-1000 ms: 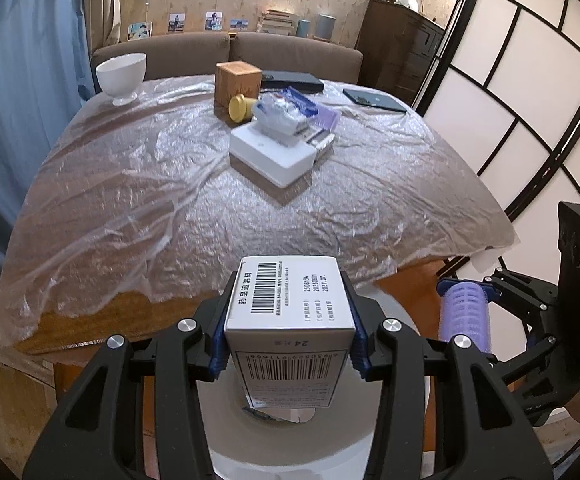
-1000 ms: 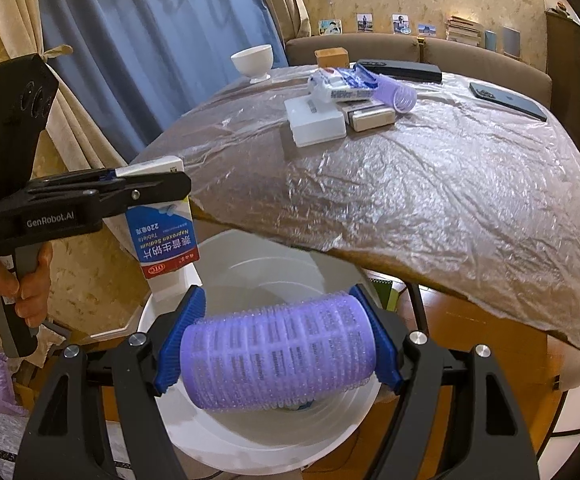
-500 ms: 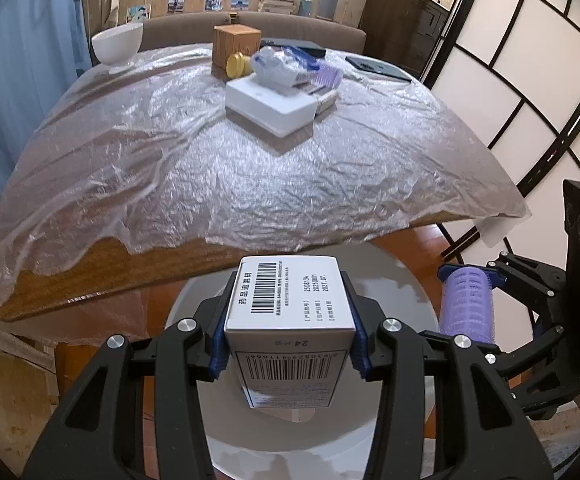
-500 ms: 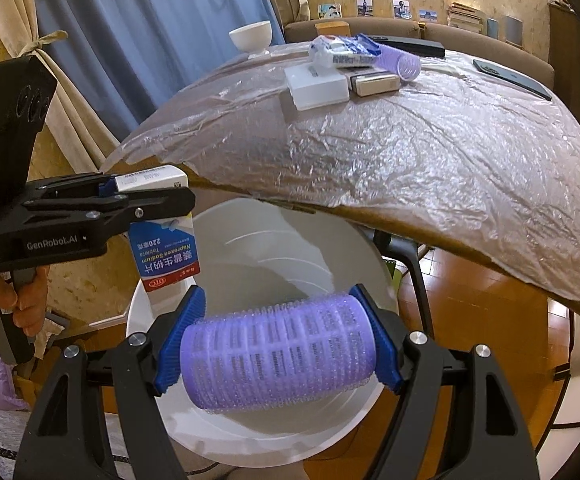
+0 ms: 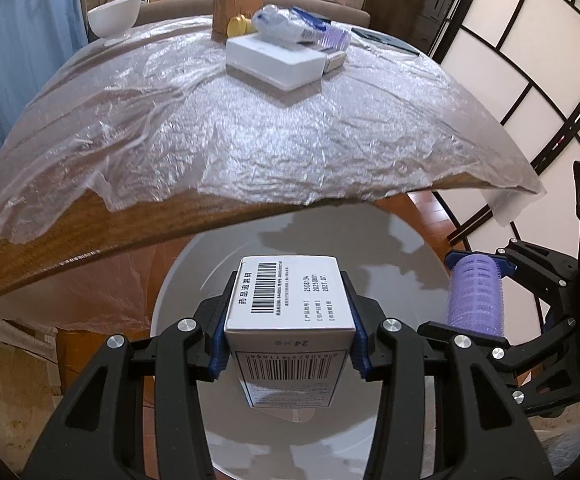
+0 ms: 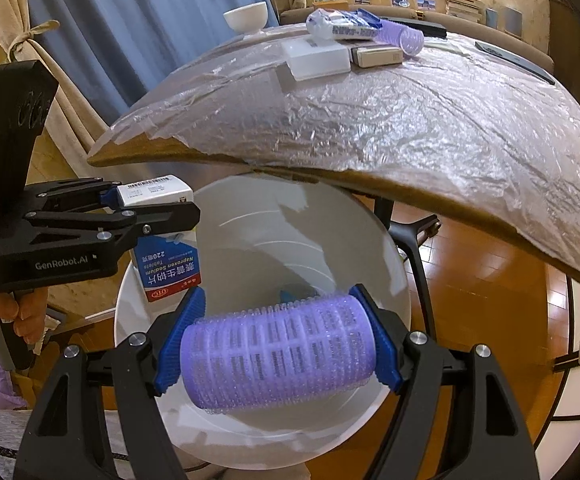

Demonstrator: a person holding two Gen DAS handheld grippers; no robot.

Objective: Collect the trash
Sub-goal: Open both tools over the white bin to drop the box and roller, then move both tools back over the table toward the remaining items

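Note:
My left gripper [image 5: 288, 340] is shut on a white medicine box [image 5: 288, 300] with barcodes, held over the white round trash bin [image 5: 210, 264] that stands below the table edge. The box also shows in the right wrist view [image 6: 168, 256], hanging from the left gripper [image 6: 146, 208] at the bin's left rim. My right gripper [image 6: 278, 344] is shut on a purple hair roller [image 6: 276, 354], held above the bin [image 6: 370, 240]. The roller also shows in the left wrist view [image 5: 476, 296], at the bin's right side.
A wooden table under crinkled clear plastic [image 5: 270, 128] overhangs the bin. On it lie a white box [image 5: 274, 58], a wrapped packet [image 6: 340, 26], another purple roller [image 6: 408, 40], a white bowl [image 5: 114, 20] and a wooden block [image 5: 236, 10]. A chair leg [image 6: 414, 240] stands beside the bin.
Both grippers have dropped lower, from table height to below the table edge, over the bin. Each still holds its item.

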